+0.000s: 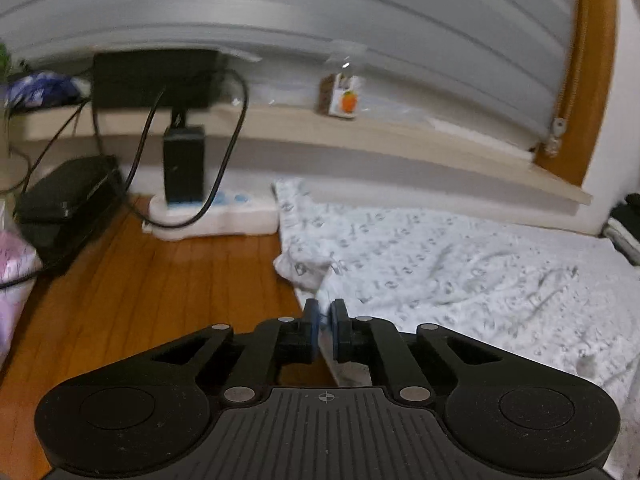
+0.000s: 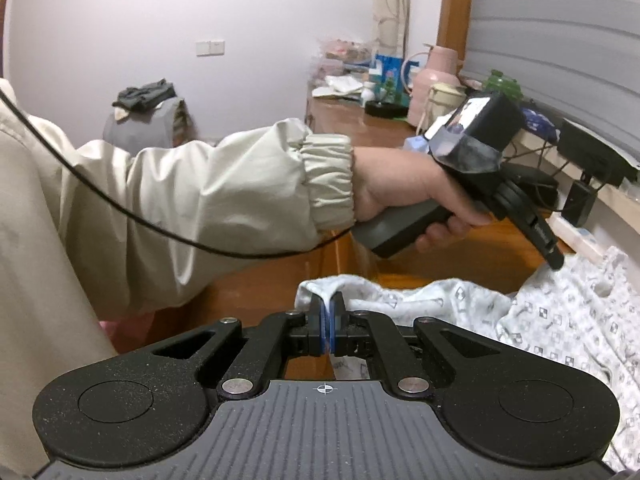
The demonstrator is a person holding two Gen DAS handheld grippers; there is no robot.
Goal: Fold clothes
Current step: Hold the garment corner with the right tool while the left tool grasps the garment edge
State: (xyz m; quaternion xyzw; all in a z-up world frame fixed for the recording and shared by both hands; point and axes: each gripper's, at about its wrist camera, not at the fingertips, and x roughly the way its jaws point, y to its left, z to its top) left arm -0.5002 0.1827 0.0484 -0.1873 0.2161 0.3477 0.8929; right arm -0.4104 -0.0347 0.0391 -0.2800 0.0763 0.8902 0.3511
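A white garment with a small grey print [image 1: 460, 276] lies spread on the wooden table [image 1: 168, 288]. My left gripper [image 1: 325, 312] is shut on the garment's near left edge, with cloth pinched between its blue pads. My right gripper [image 2: 328, 304] is shut on another edge of the same garment [image 2: 560, 320], and a fold of cloth bulges over its fingertips. In the right wrist view the left gripper [image 2: 554, 258] shows as a hand-held tool, its tip down at the cloth's far edge, held by a hand in a beige sleeve [image 2: 224, 196].
At the table's back stand a white power strip [image 1: 216, 216] with a black adapter [image 1: 184, 164], cables, a black box [image 1: 68, 204] and a low ledge under grey shutters. A pink jug [image 2: 434, 80], cups and clutter sit at the far end.
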